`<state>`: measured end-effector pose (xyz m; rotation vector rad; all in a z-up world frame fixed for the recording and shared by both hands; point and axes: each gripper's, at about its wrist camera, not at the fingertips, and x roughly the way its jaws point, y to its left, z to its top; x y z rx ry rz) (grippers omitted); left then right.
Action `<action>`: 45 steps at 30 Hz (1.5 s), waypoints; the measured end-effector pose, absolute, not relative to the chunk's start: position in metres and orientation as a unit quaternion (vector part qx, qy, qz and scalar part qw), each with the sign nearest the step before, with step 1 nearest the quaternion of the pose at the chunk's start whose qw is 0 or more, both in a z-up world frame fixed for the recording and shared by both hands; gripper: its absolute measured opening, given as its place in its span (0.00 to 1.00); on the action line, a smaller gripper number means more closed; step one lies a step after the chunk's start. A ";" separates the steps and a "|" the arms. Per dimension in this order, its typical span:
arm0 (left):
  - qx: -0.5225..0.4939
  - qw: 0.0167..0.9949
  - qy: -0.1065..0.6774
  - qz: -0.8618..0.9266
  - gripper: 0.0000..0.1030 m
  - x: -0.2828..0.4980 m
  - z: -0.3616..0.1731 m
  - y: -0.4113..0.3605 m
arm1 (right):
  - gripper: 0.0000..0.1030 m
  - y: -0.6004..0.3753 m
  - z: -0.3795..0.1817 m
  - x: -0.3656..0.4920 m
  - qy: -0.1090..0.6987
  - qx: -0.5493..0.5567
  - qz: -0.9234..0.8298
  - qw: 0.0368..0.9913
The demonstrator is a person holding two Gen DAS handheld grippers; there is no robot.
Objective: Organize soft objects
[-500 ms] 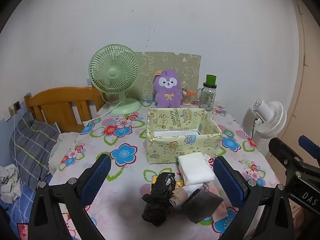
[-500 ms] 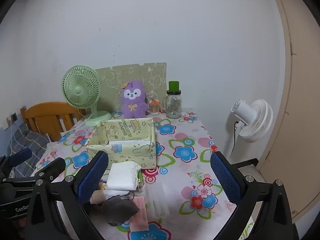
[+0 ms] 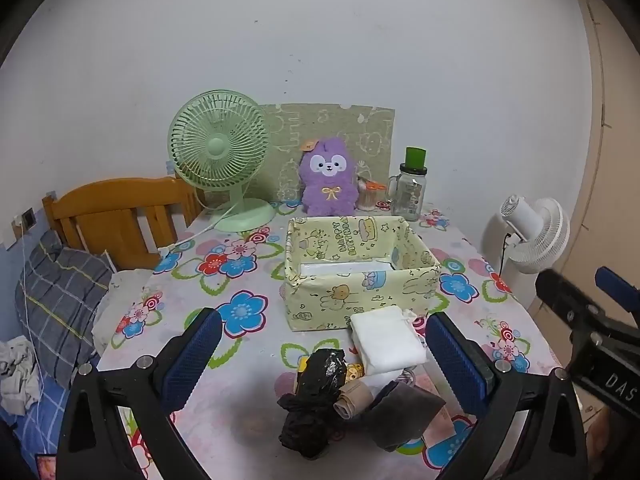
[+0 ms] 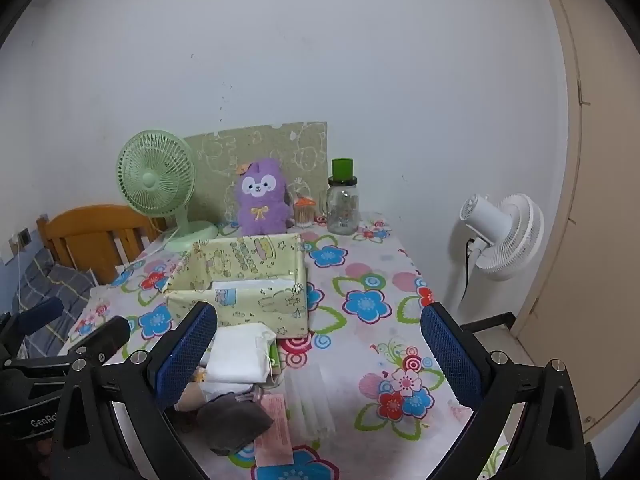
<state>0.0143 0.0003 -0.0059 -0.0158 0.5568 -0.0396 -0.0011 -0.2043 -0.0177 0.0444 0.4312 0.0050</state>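
Note:
A pile of soft items lies at the table's near edge: a folded white cloth (image 3: 386, 340) (image 4: 240, 354), a crumpled black bag (image 3: 314, 396), a rolled beige item (image 3: 352, 398) and a grey cloth (image 3: 404, 412) (image 4: 234, 420). Behind them stands a yellow-green cartoon-print box (image 3: 360, 268) (image 4: 244, 284), open on top, with something white inside. My left gripper (image 3: 324, 360) is open and empty, hovering above the pile. My right gripper (image 4: 320, 360) is open and empty, to the right of the pile. A pink packet (image 4: 274, 426) lies beside the grey cloth.
At the table's back stand a green desk fan (image 3: 220, 160), a purple plush toy (image 3: 328, 182), a small jar (image 3: 368, 194) and a green-lidded glass bottle (image 3: 412, 190). A white floor fan (image 4: 504, 236) stands right of the table. A wooden bed headboard (image 3: 116, 216) is on the left.

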 end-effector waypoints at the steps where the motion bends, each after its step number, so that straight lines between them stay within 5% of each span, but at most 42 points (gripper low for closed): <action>1: -0.007 0.961 0.275 -0.022 0.99 0.016 -0.006 0.001 | 1.00 -0.204 -0.017 -0.002 0.210 0.024 0.000 0.977; 45: -0.005 0.959 0.282 -0.025 1.00 0.015 -0.009 0.000 | 1.00 -0.199 -0.019 -0.001 0.215 0.016 0.006 0.976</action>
